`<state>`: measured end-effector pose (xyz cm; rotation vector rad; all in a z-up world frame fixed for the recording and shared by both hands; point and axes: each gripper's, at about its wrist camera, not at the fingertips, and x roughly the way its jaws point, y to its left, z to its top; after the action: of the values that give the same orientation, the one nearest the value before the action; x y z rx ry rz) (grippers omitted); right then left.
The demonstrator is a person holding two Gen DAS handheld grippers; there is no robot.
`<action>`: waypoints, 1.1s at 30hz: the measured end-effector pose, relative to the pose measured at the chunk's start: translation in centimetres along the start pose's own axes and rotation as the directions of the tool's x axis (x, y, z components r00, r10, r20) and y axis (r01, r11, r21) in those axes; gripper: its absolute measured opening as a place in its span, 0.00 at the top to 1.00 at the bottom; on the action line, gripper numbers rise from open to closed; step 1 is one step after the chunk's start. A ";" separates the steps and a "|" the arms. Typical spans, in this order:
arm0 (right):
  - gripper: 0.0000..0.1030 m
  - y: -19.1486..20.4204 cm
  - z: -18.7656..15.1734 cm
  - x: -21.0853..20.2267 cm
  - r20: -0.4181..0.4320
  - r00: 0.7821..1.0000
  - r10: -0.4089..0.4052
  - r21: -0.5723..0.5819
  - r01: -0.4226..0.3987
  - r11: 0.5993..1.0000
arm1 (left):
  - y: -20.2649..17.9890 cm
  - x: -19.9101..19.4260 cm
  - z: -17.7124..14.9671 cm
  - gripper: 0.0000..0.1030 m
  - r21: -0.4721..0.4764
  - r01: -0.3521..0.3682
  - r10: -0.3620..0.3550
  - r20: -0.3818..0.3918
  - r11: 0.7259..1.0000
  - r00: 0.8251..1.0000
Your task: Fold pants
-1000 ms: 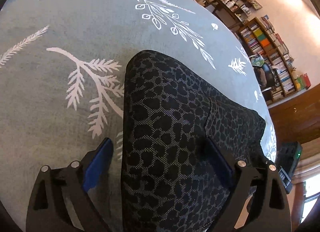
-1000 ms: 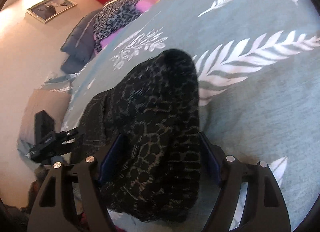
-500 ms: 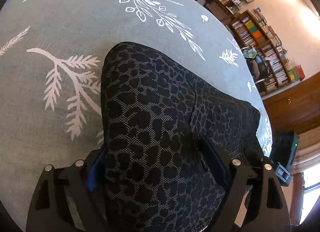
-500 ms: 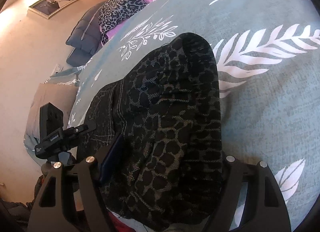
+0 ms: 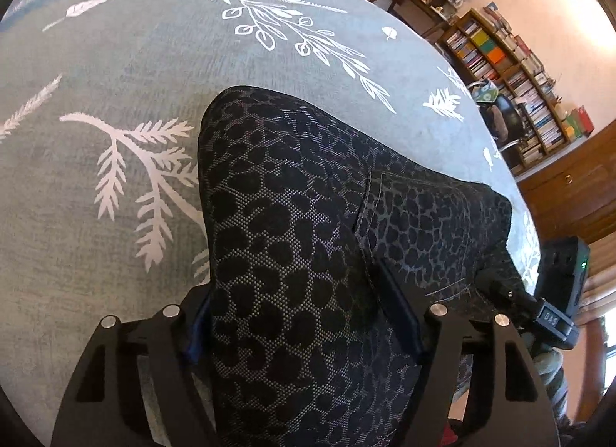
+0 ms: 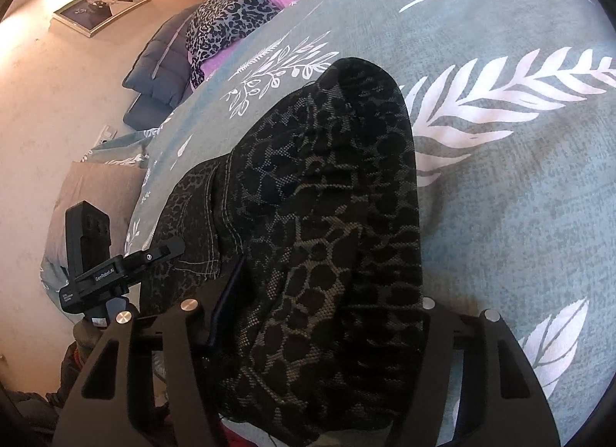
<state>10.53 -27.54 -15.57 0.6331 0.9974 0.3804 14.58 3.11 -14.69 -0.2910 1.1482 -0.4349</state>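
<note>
1. dark leopard-print pants [image 5: 308, 239], bunched into a fold, lie on a grey-green bedspread [image 5: 115, 73] with white leaf print.
2. left gripper [image 5: 304, 316]: jaws have just been closing, fabric between them, blue pads against both sides.
3. right gripper [image 6: 319, 304]: jaws have just been closing around a thick fold of the pants; grip cannot be confirmed.
4. bookshelf [image 5: 512, 73] behind.
</note>
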 end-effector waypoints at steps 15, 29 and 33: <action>0.42 0.1 -0.3 -0.3 0.009 1.000 -0.017 -0.008 0.017 1.000 | -1.5 0.1 -0.4 0.33 0.058 -0.070 0.068 0.043 0.996 0.997; 0.52 0.4 -0.7 -0.9 0.026 1.000 -0.016 -0.006 0.016 1.000 | -4.0 -0.4 -0.4 0.47 0.181 -0.190 0.171 0.117 0.965 0.978; 0.58 0.9 -0.2 -1.8 0.051 0.999 0.002 -0.014 -0.001 1.000 | -4.5 -0.8 0.1 0.51 0.193 -0.198 0.173 0.137 0.961 0.975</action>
<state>9.43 -27.82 -13.90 0.6284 0.9450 0.3706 13.53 -0.49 -12.01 -0.0265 0.9939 -0.3617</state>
